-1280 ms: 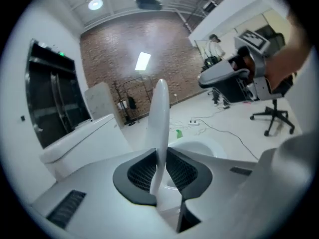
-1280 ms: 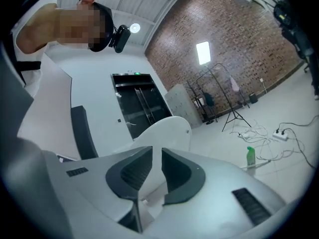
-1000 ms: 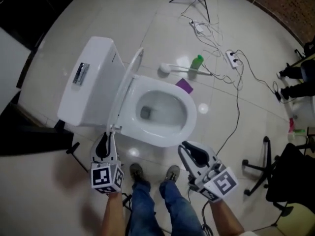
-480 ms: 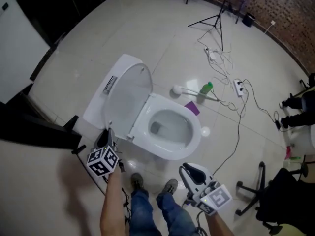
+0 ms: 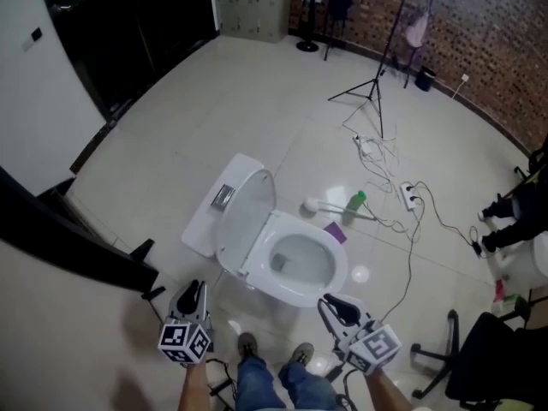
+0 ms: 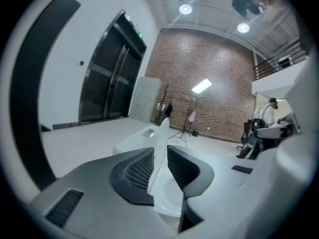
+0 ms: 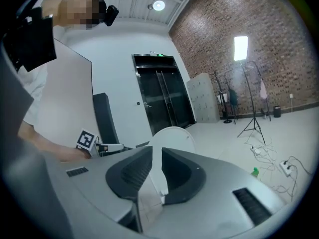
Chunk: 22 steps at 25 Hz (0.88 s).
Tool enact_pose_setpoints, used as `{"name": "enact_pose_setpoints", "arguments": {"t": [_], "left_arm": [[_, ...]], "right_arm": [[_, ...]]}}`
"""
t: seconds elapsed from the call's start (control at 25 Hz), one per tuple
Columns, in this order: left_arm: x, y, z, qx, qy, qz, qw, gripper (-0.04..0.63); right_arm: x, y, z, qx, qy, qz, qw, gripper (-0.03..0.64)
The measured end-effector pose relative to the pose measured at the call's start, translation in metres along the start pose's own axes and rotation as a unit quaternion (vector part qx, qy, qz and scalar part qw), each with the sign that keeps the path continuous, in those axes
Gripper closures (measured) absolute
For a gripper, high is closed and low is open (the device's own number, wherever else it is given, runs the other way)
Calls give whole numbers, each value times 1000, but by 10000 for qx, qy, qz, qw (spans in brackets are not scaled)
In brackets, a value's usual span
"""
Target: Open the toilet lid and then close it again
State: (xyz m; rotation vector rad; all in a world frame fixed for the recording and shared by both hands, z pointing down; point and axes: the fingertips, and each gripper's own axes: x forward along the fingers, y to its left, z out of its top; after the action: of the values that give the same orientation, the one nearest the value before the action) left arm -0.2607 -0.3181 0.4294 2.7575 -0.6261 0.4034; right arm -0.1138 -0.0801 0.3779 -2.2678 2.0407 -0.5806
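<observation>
Head view: left gripper (image 5: 193, 292) jaws just widening, right gripper (image 5: 330, 303) slightly apart, both empty, clear of raised toilet lid (image 5: 247, 221).

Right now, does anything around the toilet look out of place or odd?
Yes: beside the toilet bowl, a white long-handled brush lies on the floor with a green bottle and a purple item, and loose cables trail across it.

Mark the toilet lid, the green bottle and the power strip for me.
Toilet lid (image 5: 246, 219), head view, middle of its raised inner face.
Green bottle (image 5: 354, 203), head view, its body.
Power strip (image 5: 406, 196), head view, its white casing.
</observation>
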Motion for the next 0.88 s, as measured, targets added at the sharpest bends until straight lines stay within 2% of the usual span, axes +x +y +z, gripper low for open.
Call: {"name": "enact_pose_setpoints", "arguments": {"t": [0.08, 0.16, 0.32, 0.44, 0.64, 0.72, 0.88], "left_arm": [[-27, -40, 43, 540, -219, -631, 9963, 515], [-51, -82, 80, 1041, -377, -1235, 9861, 515], [-87, -142, 145, 1329, -997, -2243, 9603, 515], [-104, -170, 182, 1609, -1239, -2663, 9422, 515], [-121, -211, 202, 1585, -1268, -3386, 9188, 515], [-122, -224, 202, 1620, -1245, -3558, 9120, 515], [-118, -237, 195, 1748, -1168, -3725, 9039, 515]], "right_arm": [[-10, 11, 23, -310, 37, -38, 9995, 560], [-24, 23, 45, -637, 104, -120, 9978, 560], [-53, 46, 92, -1234, -78, -267, 9920, 559], [-74, 62, 118, -1509, -366, -306, 9874, 560], [-107, 80, 130, -1541, -629, -397, 9852, 560], [-113, 79, 131, -1585, -663, -410, 9843, 560], [-115, 72, 122, -1587, -553, -556, 9842, 560]]}}
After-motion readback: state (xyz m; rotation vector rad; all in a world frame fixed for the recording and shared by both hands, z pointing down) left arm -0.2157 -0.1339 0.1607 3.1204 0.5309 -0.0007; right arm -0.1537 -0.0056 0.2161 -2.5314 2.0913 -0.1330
